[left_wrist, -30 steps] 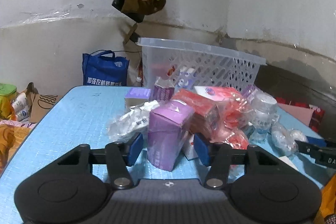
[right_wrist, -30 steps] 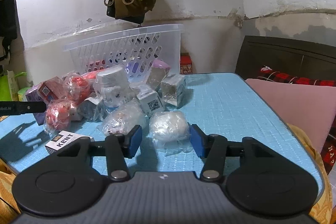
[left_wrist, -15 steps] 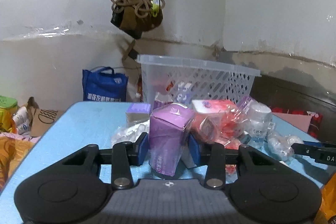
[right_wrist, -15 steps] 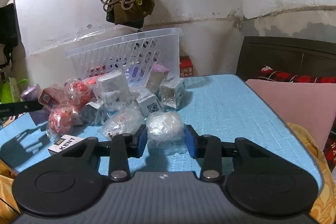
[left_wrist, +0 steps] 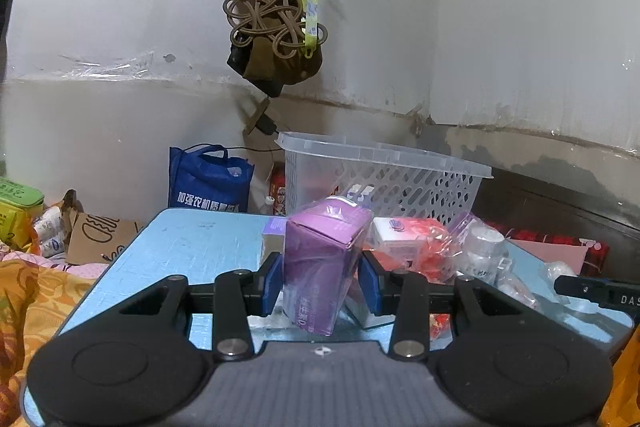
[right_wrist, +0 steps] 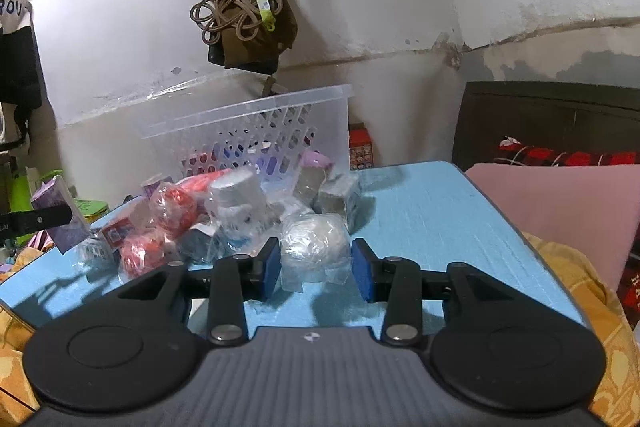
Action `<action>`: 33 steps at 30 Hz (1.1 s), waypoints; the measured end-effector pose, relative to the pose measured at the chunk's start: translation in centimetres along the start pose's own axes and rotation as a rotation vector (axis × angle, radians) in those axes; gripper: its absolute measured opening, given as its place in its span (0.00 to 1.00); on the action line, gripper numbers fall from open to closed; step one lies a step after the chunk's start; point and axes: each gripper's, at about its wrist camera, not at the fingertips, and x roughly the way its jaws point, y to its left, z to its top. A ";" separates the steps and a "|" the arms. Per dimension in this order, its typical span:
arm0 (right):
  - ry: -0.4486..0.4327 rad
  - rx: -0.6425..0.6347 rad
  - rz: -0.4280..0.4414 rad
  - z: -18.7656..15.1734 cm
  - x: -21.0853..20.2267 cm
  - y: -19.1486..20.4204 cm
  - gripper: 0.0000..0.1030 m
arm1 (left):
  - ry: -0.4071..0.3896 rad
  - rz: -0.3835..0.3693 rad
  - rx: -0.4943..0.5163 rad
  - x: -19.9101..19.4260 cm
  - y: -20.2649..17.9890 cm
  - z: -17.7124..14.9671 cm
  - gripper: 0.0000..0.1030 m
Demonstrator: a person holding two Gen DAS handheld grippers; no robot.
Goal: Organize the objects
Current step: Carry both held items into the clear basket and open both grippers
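My left gripper is shut on a purple box in clear wrap, held tilted just above the blue table. From the right wrist view the same purple box hangs at the far left. My right gripper is shut on a white ball in crinkled clear wrap, which is low over the table's near part. A clear plastic basket stands at the table's back edge with a few items inside; the right wrist view shows the basket behind the pile.
A pile of wrapped goods lies between the grippers and the basket: red packs, a white bottle, small grey boxes. A blue bag stands behind the table. A pink cushion lies on the right. Bags hang on the wall.
Both grippers have closed, the left on the purple box, the right on the white wrapped ball. The left one has then risen with the box; the right has hardly moved.
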 end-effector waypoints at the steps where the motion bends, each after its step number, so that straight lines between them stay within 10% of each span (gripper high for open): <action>1: 0.000 -0.004 -0.001 0.1 0.1 0.1 0.41 | 0.000 -0.003 -0.004 0.1 0.0 0.0 0.44; 12: -0.138 -0.088 0.072 10.2 2.2 2.2 0.41 | -0.099 -0.131 -0.007 3.5 -1.3 9.9 0.44; 17: -0.133 -0.127 0.118 16.7 8.7 3.2 0.41 | -0.025 -0.146 0.032 11.4 -3.5 16.9 0.44; 22: -0.060 -0.160 0.118 17.2 13.5 3.7 0.42 | 0.057 -0.101 0.026 17.1 -4.5 17.2 0.46; 24: -0.047 -0.177 0.099 16.8 14.6 4.0 0.66 | 0.090 -0.096 0.040 18.7 -4.6 16.7 0.78; 29: -0.096 -0.156 0.081 14.8 11.5 3.6 1.00 | 0.054 -0.092 0.020 16.3 -2.9 14.7 0.81; 33: -0.110 -0.069 0.086 9.5 5.7 2.5 1.00 | -0.004 -0.116 -0.021 9.3 -0.5 11.1 0.88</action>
